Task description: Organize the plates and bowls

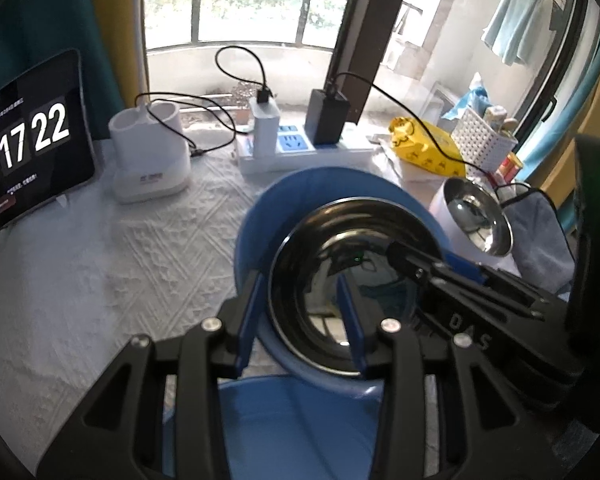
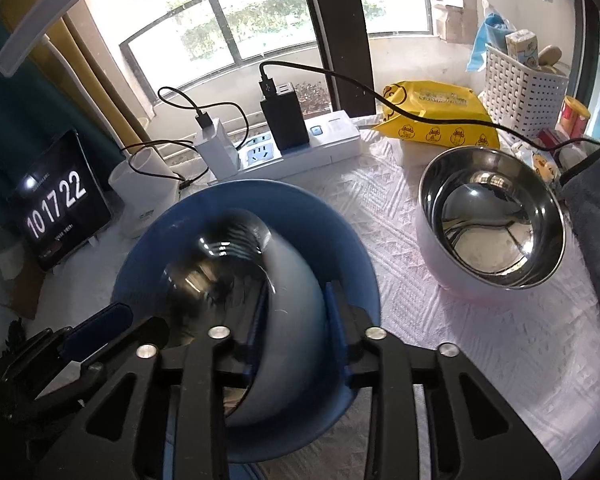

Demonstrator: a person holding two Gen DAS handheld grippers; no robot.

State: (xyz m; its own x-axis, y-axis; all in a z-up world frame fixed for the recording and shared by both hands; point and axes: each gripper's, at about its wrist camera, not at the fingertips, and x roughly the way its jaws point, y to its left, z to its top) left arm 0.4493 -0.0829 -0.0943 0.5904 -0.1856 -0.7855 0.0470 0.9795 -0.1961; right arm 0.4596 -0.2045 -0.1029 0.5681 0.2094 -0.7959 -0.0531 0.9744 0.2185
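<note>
Both grippers were at 1 stack. The left gripper (image 1: 300,320) had its 2 blue pads astride the near edge of the blue plate (image 1: 260,216) and the steel bowl (image 1: 340,276) sitting on it; 1 pad was outside the plate edge, 1 inside the bowl. The gap looked wide, so I could not tell whether it clamped or just straddled. The right gripper (image 2: 296,332) was clenched on the white outer wall of that same steel bowl (image 2: 236,264), with 1 pad inside and 1 outside. The bowl was tilted steeply, leaning in the blue plate (image 2: 340,240), motion-blurred. A 2nd blue plate (image 1: 284,432) showed under the left gripper, low in the left view. A 2nd steel bowl (image 2: 492,224) with a white outside stood upright on the white tablecloth (image 2: 480,344), well apart to the right.

Judgement: the bowl was mid-lift out of the plate, probably headed for the other bowl.

Risks:
- Smooth curved wall in a tilted pinch could slip and drop onto the plate.
- If the left gripper was not really holding, the plate could drag up or slide with the bowl.
- A black cable (image 2: 440,120) ran just behind the 2nd bowl; a swing could snag it.
- A grey cloth (image 2: 596,248) lay beside the target bowl, which could crowd the set-down.
</note>
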